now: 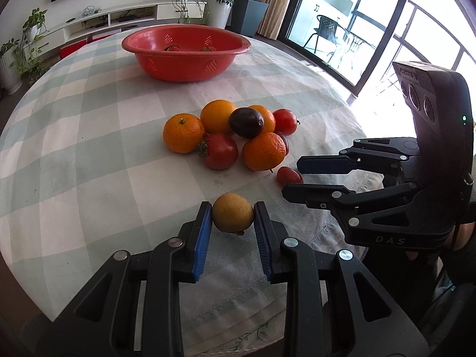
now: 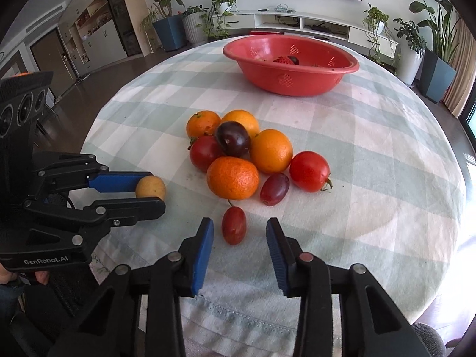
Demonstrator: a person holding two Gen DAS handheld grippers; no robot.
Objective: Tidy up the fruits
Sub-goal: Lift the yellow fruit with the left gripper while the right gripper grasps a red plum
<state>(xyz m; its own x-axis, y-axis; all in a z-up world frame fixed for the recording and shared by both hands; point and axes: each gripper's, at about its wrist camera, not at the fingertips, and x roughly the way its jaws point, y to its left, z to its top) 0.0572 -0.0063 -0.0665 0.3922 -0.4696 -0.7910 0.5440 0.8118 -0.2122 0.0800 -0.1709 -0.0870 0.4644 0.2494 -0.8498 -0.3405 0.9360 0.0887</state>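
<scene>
fruits (image 2: 235,154) lie piled mid-table (image 2: 372,154), well short of a red basket (image 2: 291,68) at the far side. the left tool (image 1: 232,221) grips a small yellow fruit (image 1: 232,216). the right tool (image 2: 240,235) stands narrowly apart around a small red fruit (image 2: 234,225), untouching.

On the surface (image 2: 372,154) the fruit pile (image 2: 238,151) lies in the middle, the basin (image 2: 290,62) well behind it, one small fruit (image 2: 234,225) just before the pile, nearest the edge

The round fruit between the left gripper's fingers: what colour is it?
Dull yellow-tan round fruit, clearest in the left wrist view.
</scene>
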